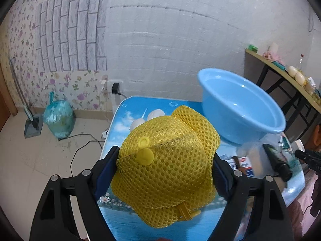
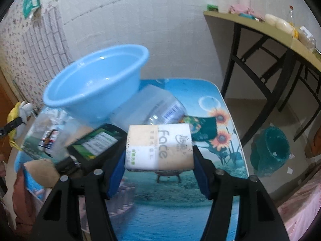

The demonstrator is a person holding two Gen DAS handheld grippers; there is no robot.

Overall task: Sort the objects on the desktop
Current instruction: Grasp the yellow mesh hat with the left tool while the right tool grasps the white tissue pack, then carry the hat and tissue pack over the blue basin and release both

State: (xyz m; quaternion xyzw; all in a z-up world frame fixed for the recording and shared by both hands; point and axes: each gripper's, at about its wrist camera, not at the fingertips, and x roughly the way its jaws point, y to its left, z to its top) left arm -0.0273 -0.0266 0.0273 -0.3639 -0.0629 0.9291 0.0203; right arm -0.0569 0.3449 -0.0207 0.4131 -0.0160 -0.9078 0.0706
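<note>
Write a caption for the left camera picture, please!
Left gripper holds a yellow mesh bundle above the picture-printed table, blue basin beyond.

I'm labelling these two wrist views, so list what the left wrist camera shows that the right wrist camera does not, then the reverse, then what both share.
Left wrist only: the left hand-held gripper clamped on a yellow mesh pouch, a tied bin bag and a dustpan on the floor by the floral wall.

Right wrist only: the right hand-held gripper clamped on a tissue pack printed "Face", a clear plastic jar on its side, and a green waste basket on the floor.

Both: the tilted blue basin, the printed blue tabletop, the dark tube, and the side table.
</note>
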